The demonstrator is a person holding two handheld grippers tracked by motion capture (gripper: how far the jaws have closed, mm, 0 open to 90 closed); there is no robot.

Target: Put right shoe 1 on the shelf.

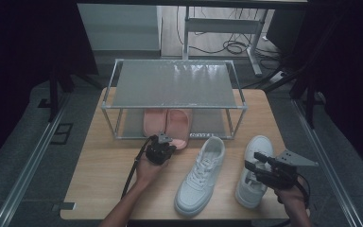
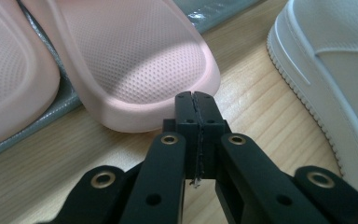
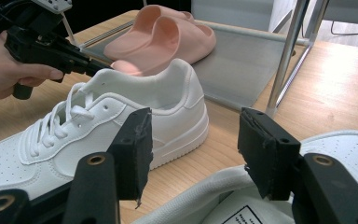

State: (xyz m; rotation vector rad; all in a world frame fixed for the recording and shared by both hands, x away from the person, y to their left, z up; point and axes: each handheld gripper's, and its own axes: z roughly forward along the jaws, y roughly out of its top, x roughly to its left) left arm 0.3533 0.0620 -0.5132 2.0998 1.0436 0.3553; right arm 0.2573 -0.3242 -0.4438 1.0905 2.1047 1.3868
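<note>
Two pink slippers (image 1: 168, 124) lie side by side on the lower shelf of a metal rack (image 1: 172, 82). The nearer slipper (image 2: 140, 60) sticks out over the shelf's front edge. My left gripper (image 1: 163, 142) is shut with nothing in it, and in the left gripper view its tips (image 2: 196, 100) sit right at that slipper's rim. Two white sneakers stand on the table, the left sneaker (image 1: 201, 175) and the right sneaker (image 1: 253, 177). My right gripper (image 3: 191, 154) hangs open over the right sneaker's collar (image 3: 205, 196), with the pads apart from it.
The wooden table (image 1: 104, 165) ends close behind the rack and just in front of the sneakers. The rack's thin posts (image 3: 284, 51) stand at the shelf corners. Its top shelf is bare. The left sneaker (image 2: 335, 70) lies close to the right of my left gripper.
</note>
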